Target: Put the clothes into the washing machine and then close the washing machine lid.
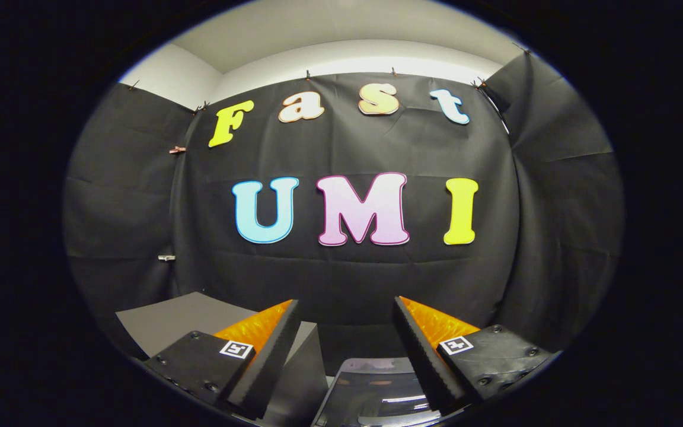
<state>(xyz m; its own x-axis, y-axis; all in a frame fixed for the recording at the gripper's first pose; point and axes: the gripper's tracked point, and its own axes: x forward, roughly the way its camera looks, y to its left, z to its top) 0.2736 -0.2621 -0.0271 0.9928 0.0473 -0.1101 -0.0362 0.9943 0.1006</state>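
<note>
Gripper (346, 350) is held level, looking at the black cloth wall (347, 279) of the booth. Jaws stand wide apart with nothing between them; no contact with anything.

Below and between the jaws: a dark, glossy, curved panel with a pale upper rim (371, 391), reflecting the room light. Judged to be the washing machine's lid or top, seen from above and partly cut off, so whether it is shut or raised cannot be told. To the left, beyond the left finger, a flat grey desk surface (169, 323) with a square corner. The clothes cannot be made out; whether they lie inside the machine or elsewhere is not settled here.

The scene fits two stages equally: gripper poised above the machine with the clothes yet to go in, or gripper lifted away with the clothes inside and the lid down.

Notes on doing either well:
- Tilt the gripper down to bring the panel and drum opening fully into sight before committing.
- If taking cloth: pinch a bunched fold, not a single edge, so that nothing trails over the rim.
- If closing: push on the lid's front edge, slowly, keeping the jaws clear of the hinge.
</note>
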